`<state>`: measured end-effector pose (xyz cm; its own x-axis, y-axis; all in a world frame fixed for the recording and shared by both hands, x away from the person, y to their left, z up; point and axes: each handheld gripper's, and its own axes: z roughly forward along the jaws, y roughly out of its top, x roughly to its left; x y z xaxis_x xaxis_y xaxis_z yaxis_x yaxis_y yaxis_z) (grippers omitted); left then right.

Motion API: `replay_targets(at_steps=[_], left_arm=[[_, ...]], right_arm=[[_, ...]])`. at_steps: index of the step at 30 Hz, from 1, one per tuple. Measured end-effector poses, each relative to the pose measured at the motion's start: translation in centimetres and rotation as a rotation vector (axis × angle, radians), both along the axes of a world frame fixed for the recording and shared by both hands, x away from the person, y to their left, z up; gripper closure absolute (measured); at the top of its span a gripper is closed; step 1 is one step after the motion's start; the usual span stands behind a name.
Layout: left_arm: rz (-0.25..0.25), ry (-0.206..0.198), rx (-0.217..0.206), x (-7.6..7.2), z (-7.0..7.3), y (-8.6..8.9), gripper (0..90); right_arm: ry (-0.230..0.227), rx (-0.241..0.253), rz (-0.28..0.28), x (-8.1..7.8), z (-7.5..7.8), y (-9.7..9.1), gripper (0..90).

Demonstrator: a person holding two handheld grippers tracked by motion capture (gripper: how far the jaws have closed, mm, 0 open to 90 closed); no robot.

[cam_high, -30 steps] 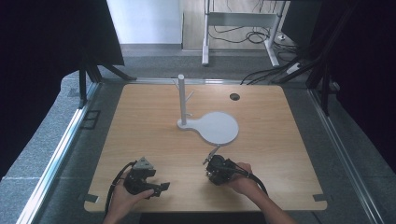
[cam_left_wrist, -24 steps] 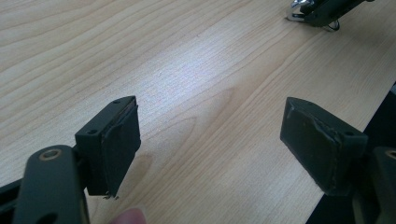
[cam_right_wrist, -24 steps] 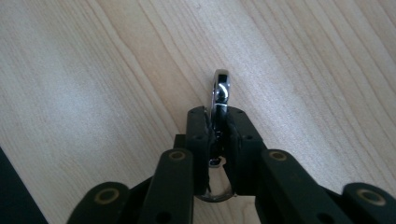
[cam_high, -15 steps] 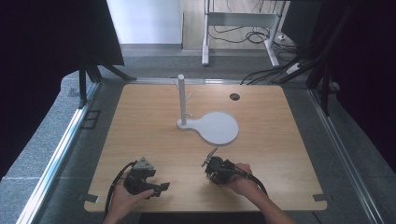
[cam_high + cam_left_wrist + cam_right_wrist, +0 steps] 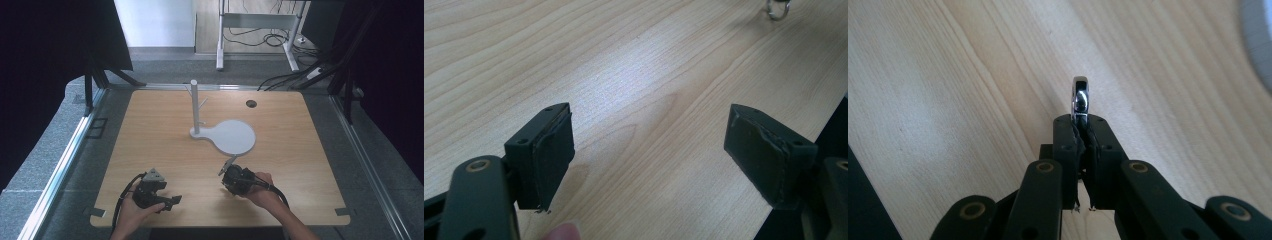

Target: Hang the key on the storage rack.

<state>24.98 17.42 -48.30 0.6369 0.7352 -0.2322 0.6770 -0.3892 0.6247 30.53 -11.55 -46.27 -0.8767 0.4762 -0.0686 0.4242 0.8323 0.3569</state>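
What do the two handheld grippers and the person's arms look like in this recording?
Both the left gripper and right gripper are black, with two blocky jaws lined by dark pads and round rivets on the linkages. A grey three-cornered plate tops the left one. Black cables trail back. Forearms are bare, no sleeves.

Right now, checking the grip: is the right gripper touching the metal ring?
Touching. The right gripper view shows the right gripper shut, pads pinching the ring.

Black tool [image 5: 172, 200] in each hand, grey three-cornered plate, trailing black cables.
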Motion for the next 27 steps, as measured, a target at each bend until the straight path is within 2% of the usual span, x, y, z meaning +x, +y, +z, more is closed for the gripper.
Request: replay_targets(at_steps=[14, 27], left_arm=[[0.007, 0.001, 0.0, 0.0, 0.0, 0.2, 20.5], [-0.001, 0.001, 0.002, 0.1, 0.0, 0.1, 20.5]], right_arm=[[-0.054, 0.072, -0.042, 0.5, 2.5, -1.1, 84.7], [-0.074, 0.091, -0.047, 0.9, 3.7, -1.4, 84.7]])
